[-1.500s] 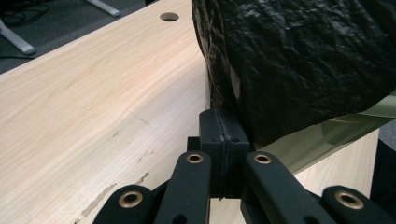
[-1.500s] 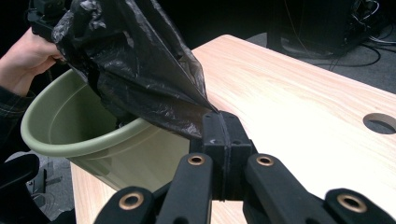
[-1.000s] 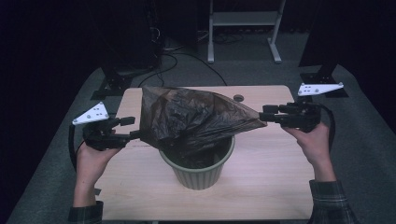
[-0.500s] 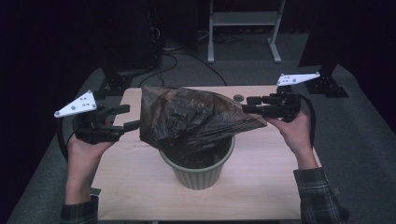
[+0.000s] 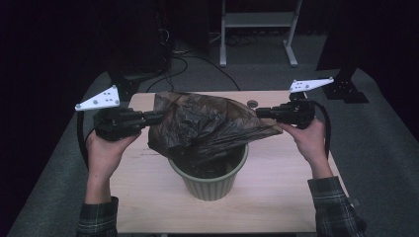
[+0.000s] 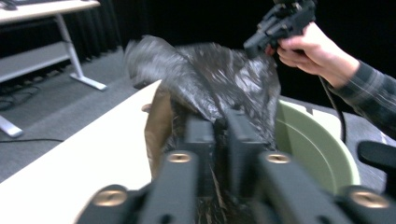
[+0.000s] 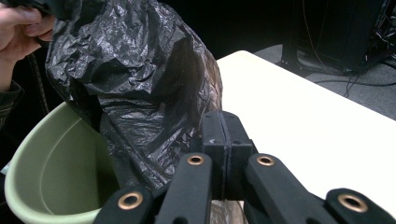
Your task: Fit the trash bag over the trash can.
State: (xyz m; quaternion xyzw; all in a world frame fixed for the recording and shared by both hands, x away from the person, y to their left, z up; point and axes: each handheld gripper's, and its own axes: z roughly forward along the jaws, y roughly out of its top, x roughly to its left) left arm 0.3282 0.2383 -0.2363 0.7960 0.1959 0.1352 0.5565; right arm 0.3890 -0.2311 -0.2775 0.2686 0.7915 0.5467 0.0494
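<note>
Above the green bin (image 5: 212,177) at mid tabletop (image 5: 276,197), black bag (image 5: 207,123) stretched, left gripper (image 5: 150,118) and right gripper (image 5: 264,112) fingers just clenched on opposite bag edges.

The room around me is sitting in near darkness; only the table (image 5: 148,197) is catching light, which seems to be falling from above and in front. In the high view the pale tabletop is glowing evenly, without hard shadows, while the floor beyond is fading into black. The black bag (image 5: 207,126) is throwing small glints off its creases. In the left gripper view, everything is smearing with motion blur: the bag (image 6: 210,84) and my own near jaws are looking soft. The right gripper view is staying sharper, the bag's wrinkles (image 7: 135,79) are showing crisp highlights, and the tabletop there is glaring almost white.
</note>
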